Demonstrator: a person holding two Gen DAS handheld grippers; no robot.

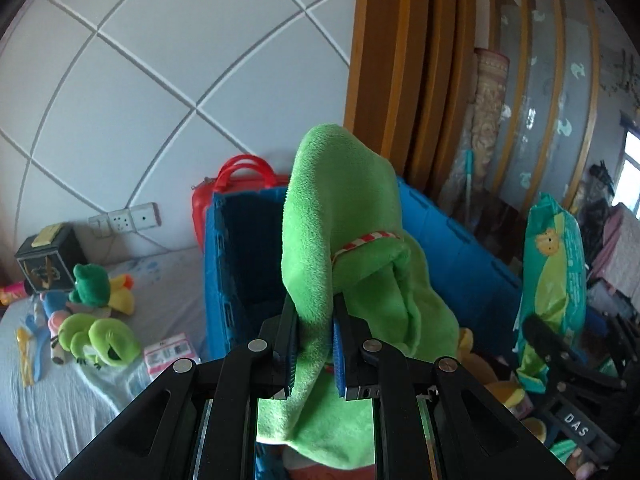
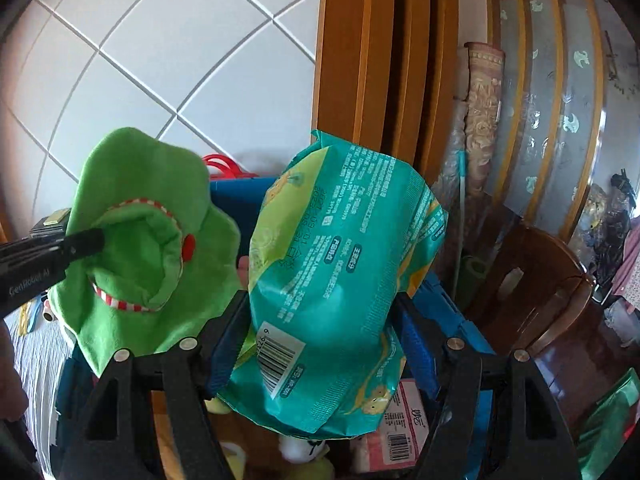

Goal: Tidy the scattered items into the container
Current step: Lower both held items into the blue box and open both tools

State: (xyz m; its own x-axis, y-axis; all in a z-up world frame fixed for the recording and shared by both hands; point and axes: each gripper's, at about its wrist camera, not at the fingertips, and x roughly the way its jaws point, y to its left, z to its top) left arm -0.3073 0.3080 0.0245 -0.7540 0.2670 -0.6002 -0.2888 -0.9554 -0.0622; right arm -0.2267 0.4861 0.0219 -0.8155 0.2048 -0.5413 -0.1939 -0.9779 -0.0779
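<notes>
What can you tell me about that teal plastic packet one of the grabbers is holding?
The packet is a soft, puffy teal plastic bag with yellow-green patches, small cartoon figures, white printed text and a barcode label near its lower end. It looks full and slightly crumpled. The right gripper clamps it between blue-padded fingers, holding it upright, tilted a little, above the blue crate. A green plush toy, held by the left gripper, hangs just beside it.
</notes>
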